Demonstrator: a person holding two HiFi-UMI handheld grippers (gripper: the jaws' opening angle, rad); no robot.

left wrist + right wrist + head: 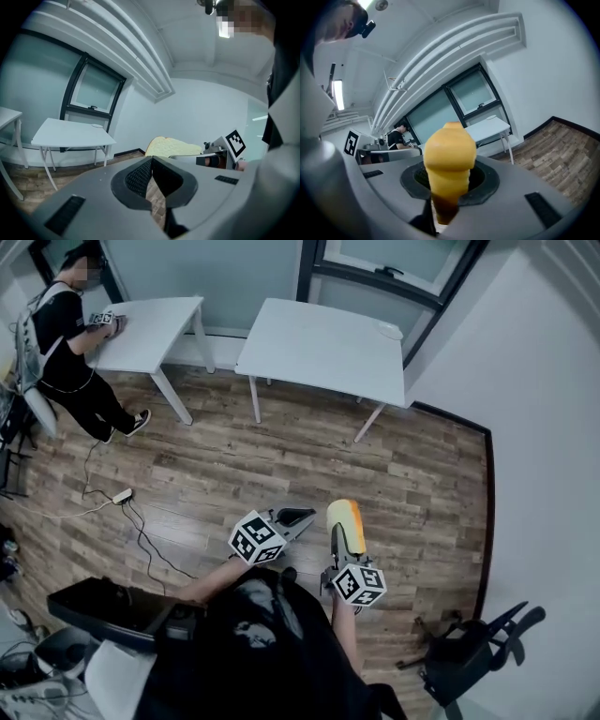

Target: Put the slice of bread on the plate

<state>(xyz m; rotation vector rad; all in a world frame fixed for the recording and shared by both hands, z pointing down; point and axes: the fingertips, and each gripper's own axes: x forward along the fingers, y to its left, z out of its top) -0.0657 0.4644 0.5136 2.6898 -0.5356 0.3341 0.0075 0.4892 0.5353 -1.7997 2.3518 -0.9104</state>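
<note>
Because the plate [389, 331], seemingly the small white disc on the far right corner of the bench [319, 348] in the upper middle of the head view, lies well apart from both grippers, the bread [345, 524] has yet to be carried over. The right gripper [449, 185] has its jaws closed part-way on the slice, pinching its lower edge so it stands upright and edge-on, probably to stop it flopping. The left gripper [151, 161], at lower centre over the wooden floor [281, 465], has its jaws together and holds nothing; it seems merely spare.
</note>
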